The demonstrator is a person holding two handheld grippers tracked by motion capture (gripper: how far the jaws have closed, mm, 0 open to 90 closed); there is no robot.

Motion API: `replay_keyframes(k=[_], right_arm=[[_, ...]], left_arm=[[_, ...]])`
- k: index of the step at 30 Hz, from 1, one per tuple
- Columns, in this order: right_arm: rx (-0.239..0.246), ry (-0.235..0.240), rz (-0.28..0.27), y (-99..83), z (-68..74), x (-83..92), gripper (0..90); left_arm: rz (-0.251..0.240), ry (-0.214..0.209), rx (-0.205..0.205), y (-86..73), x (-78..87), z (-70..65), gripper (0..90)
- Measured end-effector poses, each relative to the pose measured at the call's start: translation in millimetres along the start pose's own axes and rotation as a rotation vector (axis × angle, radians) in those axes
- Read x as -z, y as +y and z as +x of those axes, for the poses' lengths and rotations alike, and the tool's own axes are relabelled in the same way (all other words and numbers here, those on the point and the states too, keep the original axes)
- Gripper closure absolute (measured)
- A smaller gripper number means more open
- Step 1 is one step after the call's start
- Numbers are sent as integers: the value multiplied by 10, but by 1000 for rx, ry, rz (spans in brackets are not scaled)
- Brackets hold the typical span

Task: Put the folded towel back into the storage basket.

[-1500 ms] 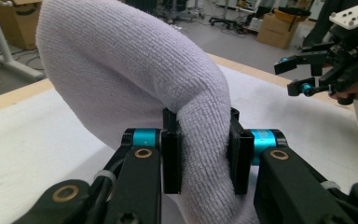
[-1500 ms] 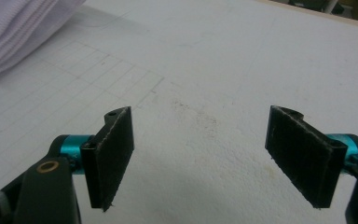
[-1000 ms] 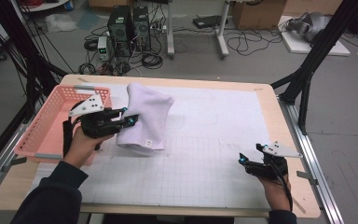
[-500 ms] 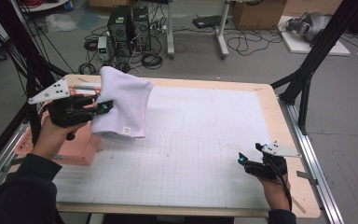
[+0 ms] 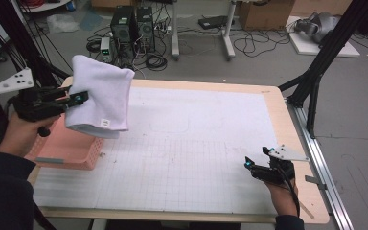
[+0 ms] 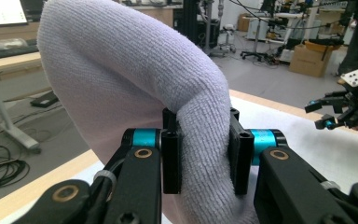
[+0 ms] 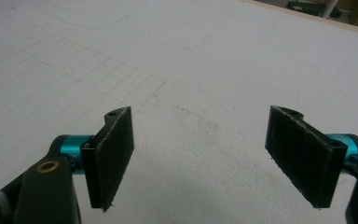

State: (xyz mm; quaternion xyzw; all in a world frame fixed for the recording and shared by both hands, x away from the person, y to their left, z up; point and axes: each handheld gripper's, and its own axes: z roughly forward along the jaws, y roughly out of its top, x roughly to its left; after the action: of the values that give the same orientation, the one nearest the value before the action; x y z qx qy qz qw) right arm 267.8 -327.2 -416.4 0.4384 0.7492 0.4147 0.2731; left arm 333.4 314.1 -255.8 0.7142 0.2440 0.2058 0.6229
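A folded white towel (image 5: 100, 98) hangs in the air above the pink basket (image 5: 72, 151) at the table's left edge. My left gripper (image 5: 79, 98) is shut on it, and in the left gripper view the cloth (image 6: 135, 79) bulges up between the two pads (image 6: 171, 151). My right gripper (image 5: 248, 165) rests low over the white grid mat (image 5: 196, 143) near the front right corner. Its jaws stand wide apart above bare mat (image 7: 200, 126) with nothing between them (image 7: 200, 154).
The wooden table edge (image 5: 297, 143) and a metal rail run along the right. Beyond the far edge are black frame posts (image 5: 316, 76), computer towers (image 5: 134, 24) and cables on the floor. The other gripper (image 6: 345, 109) shows far off in the left gripper view.
My left gripper has lifted the towel off the mat and carried it up and leftward over the pink basket. The right gripper has stayed where it was.
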Motion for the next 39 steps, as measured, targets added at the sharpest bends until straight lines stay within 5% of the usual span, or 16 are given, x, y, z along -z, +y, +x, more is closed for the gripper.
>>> replay_keyframes(k=[18, 29, 39], right_arm=[[3, -5, -1, 18, 13, 17, 225], [12, -1, 4, 23, 34, 1, 225], [15, -5, 0, 19, 29, 6, 226]], left_arm=[[53, 119, 20, -146, 599, 378, 722], [122, 113, 50, -467, 602, 522, 720], [190, 145, 53, -542, 672, 620, 720]])
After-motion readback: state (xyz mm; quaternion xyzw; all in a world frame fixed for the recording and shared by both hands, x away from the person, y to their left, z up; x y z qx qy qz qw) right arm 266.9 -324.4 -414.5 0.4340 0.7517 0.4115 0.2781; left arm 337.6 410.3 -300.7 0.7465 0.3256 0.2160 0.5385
